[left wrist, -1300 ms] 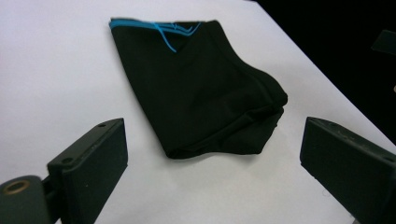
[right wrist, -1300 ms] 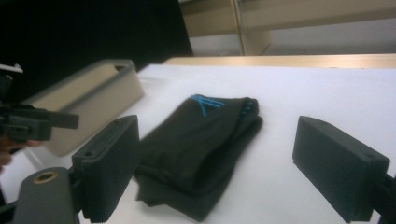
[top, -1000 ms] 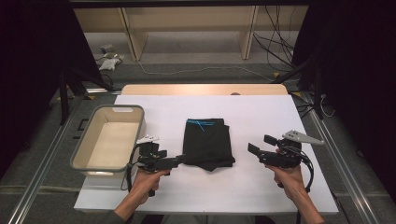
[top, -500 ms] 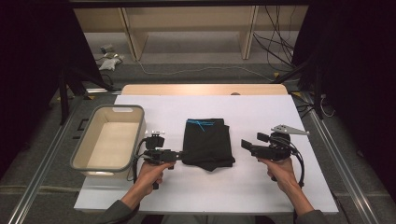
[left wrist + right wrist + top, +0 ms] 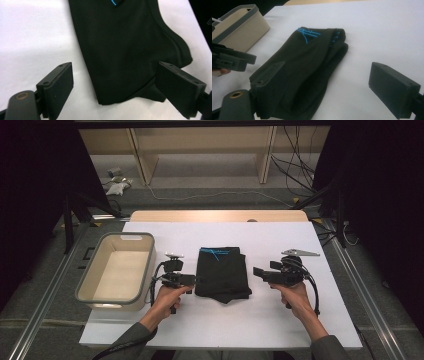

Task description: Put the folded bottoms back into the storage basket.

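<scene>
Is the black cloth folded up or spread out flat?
Folded. The black cloth lies as a neat rectangle, and its stacked layers show along one edge in the right gripper view.

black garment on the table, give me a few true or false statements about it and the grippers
1. The black garment lies folded on the white table. True.
2. The left gripper is clamped shut on the cloth. False: its jaws stand wide open at the garment's near corner.
3. The garment lies inside the beige bin. False: it lies on the table beside the bin.
4. The right gripper is open. True.
5. The garment bears blue markings. True.
</scene>
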`<state>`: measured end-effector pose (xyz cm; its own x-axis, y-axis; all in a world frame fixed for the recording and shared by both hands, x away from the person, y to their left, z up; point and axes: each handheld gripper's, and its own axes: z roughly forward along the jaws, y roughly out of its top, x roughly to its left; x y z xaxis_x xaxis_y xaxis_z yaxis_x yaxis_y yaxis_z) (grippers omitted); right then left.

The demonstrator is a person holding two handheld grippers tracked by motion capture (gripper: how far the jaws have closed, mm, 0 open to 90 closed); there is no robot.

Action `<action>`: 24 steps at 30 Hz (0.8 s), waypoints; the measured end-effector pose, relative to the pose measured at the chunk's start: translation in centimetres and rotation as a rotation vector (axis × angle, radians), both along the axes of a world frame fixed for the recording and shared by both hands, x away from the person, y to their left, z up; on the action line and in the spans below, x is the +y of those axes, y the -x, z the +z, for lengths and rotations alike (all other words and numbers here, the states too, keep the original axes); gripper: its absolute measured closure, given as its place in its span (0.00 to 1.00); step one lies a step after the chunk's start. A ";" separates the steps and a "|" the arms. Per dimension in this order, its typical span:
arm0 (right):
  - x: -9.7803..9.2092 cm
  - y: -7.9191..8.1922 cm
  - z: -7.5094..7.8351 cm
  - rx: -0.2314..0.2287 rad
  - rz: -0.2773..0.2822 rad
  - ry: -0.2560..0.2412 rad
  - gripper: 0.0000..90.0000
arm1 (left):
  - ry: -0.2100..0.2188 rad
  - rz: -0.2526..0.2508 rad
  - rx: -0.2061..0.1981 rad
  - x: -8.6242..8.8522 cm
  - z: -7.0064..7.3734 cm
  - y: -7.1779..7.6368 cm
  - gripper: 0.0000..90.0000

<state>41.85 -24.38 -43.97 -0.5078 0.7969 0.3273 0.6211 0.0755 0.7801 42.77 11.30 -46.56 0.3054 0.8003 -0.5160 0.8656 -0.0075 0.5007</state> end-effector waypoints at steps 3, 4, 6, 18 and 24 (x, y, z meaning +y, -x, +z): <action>0.3 -0.5 0.1 0.012 0.008 0.002 0.17 | -0.013 -0.006 0.010 -0.3 -0.2 -0.9 0.19; 0.3 -0.6 0.1 0.010 0.010 0.000 0.17 | -0.013 -0.006 0.010 -0.3 -0.2 -0.9 0.19; 0.3 -0.7 0.2 0.008 0.009 -0.001 0.17 | -0.013 -0.006 0.017 -0.3 -0.3 -1.3 0.19; 1.4 -2.1 -0.2 0.041 0.013 0.017 0.17 | -0.028 -0.027 0.035 -0.5 -0.7 -2.2 0.31; 2.1 -2.6 -0.4 0.050 0.019 0.023 0.17 | -0.036 -0.035 0.038 -0.6 -1.2 -2.4 0.43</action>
